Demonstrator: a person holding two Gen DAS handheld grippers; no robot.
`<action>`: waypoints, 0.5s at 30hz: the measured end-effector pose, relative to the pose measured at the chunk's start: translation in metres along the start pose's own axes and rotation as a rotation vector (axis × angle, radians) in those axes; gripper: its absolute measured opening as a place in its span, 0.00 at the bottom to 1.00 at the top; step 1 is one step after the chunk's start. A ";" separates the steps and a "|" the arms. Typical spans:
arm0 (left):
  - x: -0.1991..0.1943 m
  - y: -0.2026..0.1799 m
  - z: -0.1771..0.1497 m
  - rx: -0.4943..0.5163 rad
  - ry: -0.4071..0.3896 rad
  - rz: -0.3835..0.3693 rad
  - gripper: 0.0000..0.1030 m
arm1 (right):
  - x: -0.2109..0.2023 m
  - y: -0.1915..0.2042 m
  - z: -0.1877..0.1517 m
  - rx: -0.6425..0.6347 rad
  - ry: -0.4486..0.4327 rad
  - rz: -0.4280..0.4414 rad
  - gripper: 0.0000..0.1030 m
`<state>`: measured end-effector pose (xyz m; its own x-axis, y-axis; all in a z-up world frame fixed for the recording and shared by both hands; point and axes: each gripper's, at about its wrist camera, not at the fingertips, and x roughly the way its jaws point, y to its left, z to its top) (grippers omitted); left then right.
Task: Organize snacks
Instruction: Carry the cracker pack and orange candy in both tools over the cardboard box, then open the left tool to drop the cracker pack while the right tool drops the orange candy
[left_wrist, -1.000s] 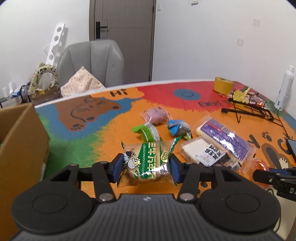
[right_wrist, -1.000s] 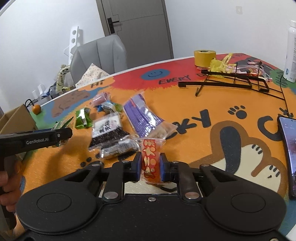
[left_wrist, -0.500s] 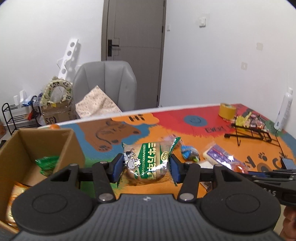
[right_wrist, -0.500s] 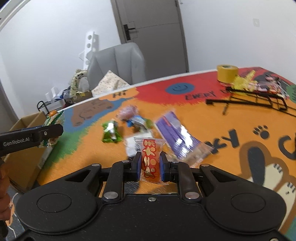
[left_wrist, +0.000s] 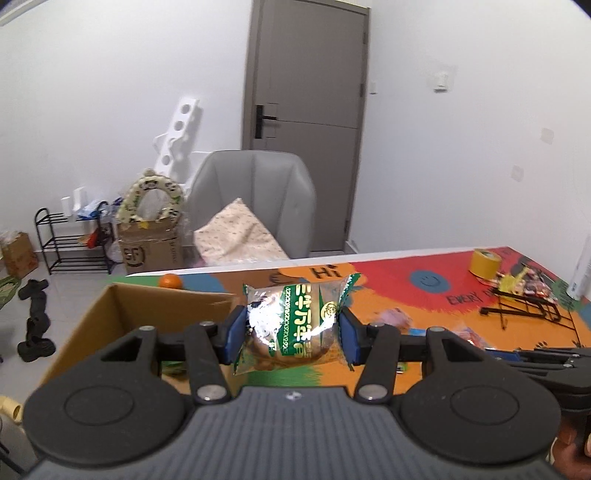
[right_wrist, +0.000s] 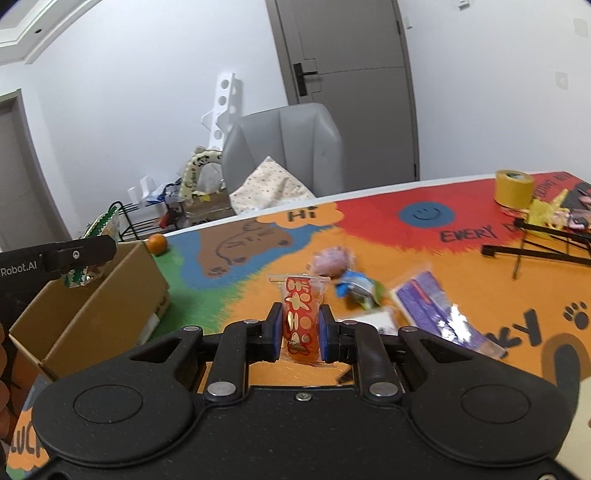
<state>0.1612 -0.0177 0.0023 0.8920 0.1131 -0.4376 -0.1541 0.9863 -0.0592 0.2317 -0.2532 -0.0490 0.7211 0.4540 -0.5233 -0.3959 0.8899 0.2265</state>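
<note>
The left gripper (left_wrist: 291, 332) clamps a green-labelled bun packet (left_wrist: 293, 326) above the cardboard box (right_wrist: 92, 314); the right gripper (right_wrist: 301, 330) pinches a red snack pouch (right_wrist: 300, 314).

The bun packet (left_wrist: 291, 325) is glossy, crinkled plastic film, and so is the red sachet (right_wrist: 301, 314). The box (right_wrist: 92, 314) is matt brown cardboard; the tongs (left_wrist: 291, 334) are matt black plastic.

A grey chair (left_wrist: 255, 192), yellow tape roll (right_wrist: 513, 187), and possibly an orange (right_wrist: 157, 243).

Green-striped bun packet (left_wrist: 295, 325); red sachet (right_wrist: 301, 314) (yellow shapes).
</note>
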 end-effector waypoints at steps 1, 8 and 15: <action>-0.001 0.005 0.000 -0.007 -0.001 0.011 0.50 | 0.001 0.004 0.001 -0.003 -0.002 0.007 0.17; -0.007 0.040 -0.002 -0.053 0.003 0.076 0.50 | 0.010 0.031 0.007 -0.030 -0.006 0.051 0.17; -0.011 0.068 -0.006 -0.094 0.010 0.112 0.50 | 0.015 0.060 0.012 -0.065 -0.005 0.086 0.17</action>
<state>0.1381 0.0476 -0.0018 0.8626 0.2205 -0.4554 -0.2922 0.9519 -0.0925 0.2256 -0.1926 -0.0339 0.6859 0.5286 -0.5001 -0.4922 0.8432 0.2162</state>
